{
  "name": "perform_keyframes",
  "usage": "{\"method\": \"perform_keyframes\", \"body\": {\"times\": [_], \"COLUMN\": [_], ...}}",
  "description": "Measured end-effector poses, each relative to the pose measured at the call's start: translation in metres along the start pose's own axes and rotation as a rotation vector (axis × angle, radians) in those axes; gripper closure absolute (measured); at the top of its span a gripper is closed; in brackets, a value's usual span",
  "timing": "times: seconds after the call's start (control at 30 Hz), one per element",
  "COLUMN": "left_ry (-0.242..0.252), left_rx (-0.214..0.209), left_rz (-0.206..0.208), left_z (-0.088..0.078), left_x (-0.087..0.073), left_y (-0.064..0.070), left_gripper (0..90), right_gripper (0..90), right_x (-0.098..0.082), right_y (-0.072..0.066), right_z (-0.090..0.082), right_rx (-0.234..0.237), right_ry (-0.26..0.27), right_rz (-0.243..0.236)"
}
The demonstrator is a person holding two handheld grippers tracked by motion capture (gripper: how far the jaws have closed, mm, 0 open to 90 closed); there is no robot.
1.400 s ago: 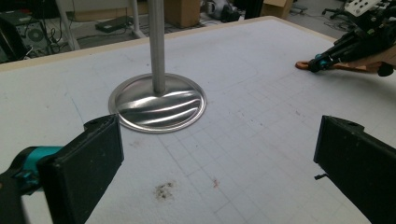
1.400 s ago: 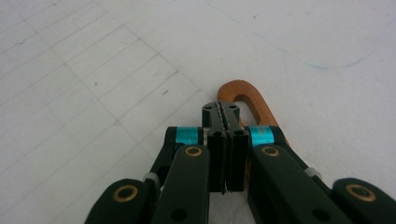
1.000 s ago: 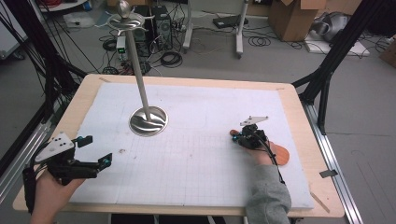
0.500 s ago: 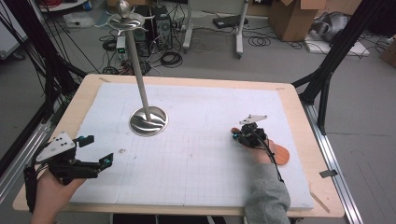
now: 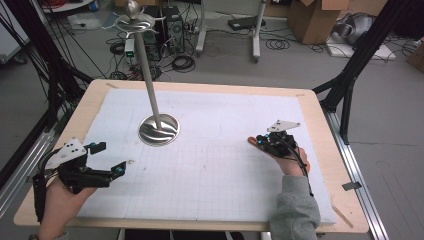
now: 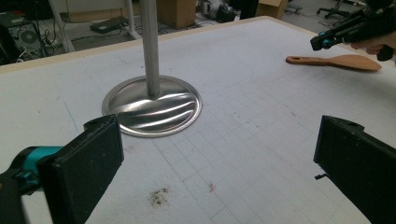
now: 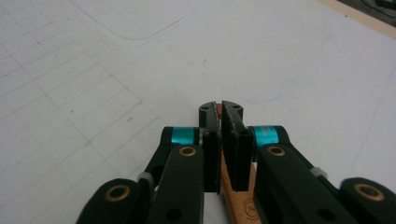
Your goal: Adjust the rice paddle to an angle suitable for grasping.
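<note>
A wooden spatula point(image 6: 336, 61) lies flat on the white gridded mat point(image 5: 225, 175) at the right. My right gripper point(image 5: 260, 142) hovers just above its handle, pointing left. In the right gripper view the handle point(image 7: 236, 200) runs under the narrow gap between the jaws. Those jaws have just been opening by a sliver, and the pads do not press the wood. My left gripper point(image 5: 111, 157) rests at the mat's front left, wide open and empty, facing the steel stand point(image 5: 159, 130).
The stand has a round ribbed base point(image 6: 154, 105) and a tall pole with a small dish on top point(image 5: 134, 22). The wooden table rim point(image 5: 320, 130) frames the mat. Black frame struts, cables and boxes stand beyond the table.
My right gripper has lifted slightly off the spatula, which stays on the mat. The left gripper has not moved.
</note>
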State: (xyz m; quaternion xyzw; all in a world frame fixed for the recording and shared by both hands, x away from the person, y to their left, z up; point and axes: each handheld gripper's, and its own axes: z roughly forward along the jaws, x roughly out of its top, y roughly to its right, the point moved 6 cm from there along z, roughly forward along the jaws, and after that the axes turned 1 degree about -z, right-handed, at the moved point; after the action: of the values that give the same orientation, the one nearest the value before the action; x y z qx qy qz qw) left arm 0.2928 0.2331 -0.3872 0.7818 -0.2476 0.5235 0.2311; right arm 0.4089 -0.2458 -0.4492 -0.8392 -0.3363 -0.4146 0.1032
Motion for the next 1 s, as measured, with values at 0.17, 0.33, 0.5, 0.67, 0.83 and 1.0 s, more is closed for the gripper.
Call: {"method": "perform_keyframes", "body": {"times": [0.17, 0.33, 0.5, 0.67, 0.83, 1.0], "left_ry": [0.0, -0.002, 0.001, 0.002, 0.004, -0.007], "left_rx": [-0.005, -0.003, -0.002, -0.001, -0.005, -0.006], "left_rz": [0.002, 0.001, -0.004, -0.001, 0.001, 0.0], "left_z": [0.001, 0.001, 0.0, -0.001, -0.001, 0.001], "left_x": [0.0, 0.0, 0.0, 0.001, 0.002, -0.001], "left_y": [0.0, -0.001, -0.002, -0.002, -0.001, -0.001], "left_gripper": [1.9, 1.9, 1.9, 1.9, 1.9, 2.0], "right_gripper": [76.0, 63.1, 46.4, 37.8, 18.0, 14.3], "right_x": [-0.004, -0.006, -0.005, -0.008, -0.007, -0.005], "right_y": [0.007, 0.009, 0.012, 0.01, 0.01, 0.014], "right_z": [-0.006, -0.009, -0.013, -0.011, -0.015, -0.021], "right_rx": [0.006, 0.024, 0.044, 0.104, 0.127, 0.122], "right_ry": [0.015, 0.027, 0.057, 0.042, 0.044, 0.079], "right_rz": [0.005, 0.012, 0.025, 0.039, 0.054, 0.067]}}
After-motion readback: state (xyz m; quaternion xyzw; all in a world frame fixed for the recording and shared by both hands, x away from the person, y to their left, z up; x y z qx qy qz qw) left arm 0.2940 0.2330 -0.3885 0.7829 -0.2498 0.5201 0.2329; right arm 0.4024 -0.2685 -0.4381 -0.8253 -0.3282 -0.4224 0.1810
